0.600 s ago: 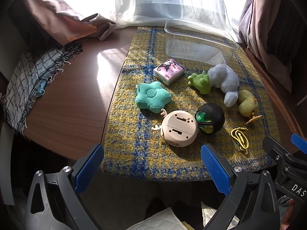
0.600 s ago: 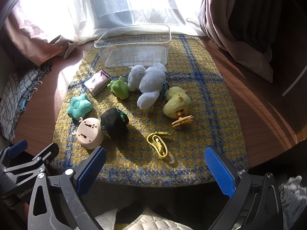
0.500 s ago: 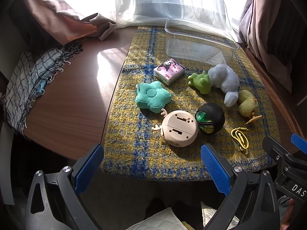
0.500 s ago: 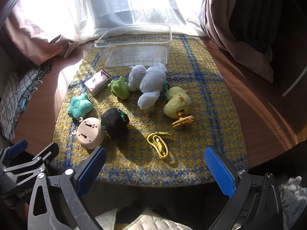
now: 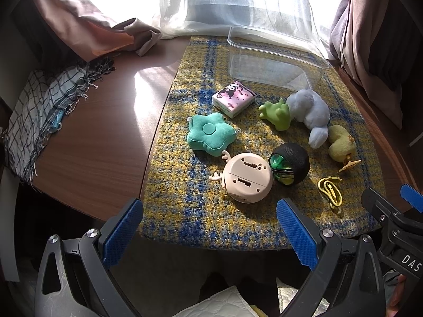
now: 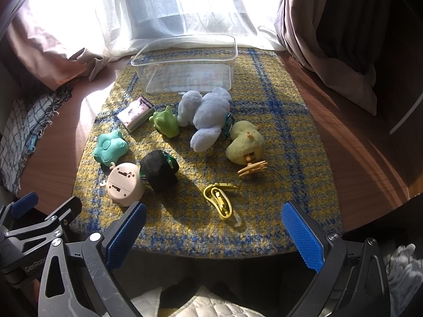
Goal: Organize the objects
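Small toys lie on a yellow-and-blue plaid mat [image 5: 185, 206] [image 6: 296, 158]: a teal star cushion [image 5: 210, 134] [image 6: 109, 151], a pink round toy [image 5: 247, 177] [image 6: 125, 183], a black ball with green inside [image 5: 290, 163] [image 6: 158, 170], a pink tissue pack [image 5: 234, 98] [image 6: 136, 113], a green frog [image 5: 276, 115] [image 6: 165, 124], a light-blue plush [image 5: 309, 111] [image 6: 207, 116], a yellow-green duck [image 5: 341, 142] [image 6: 246, 142] and a yellow clip [image 5: 330, 191] [image 6: 219, 199]. A clear plastic bin [image 5: 275, 60] [image 6: 185, 63] stands behind them. My left gripper [image 5: 208, 232] and right gripper [image 6: 214, 235] hover open at the mat's near edge, holding nothing.
The mat sits on a brown wooden table [image 5: 100, 142] [image 6: 357, 137]. A checked scarf [image 5: 37, 111] [image 6: 18, 132] hangs over the left edge. Curtains [image 5: 238, 0] [image 6: 185, 8] close off the back and the right side. Sunlight glares across the table.
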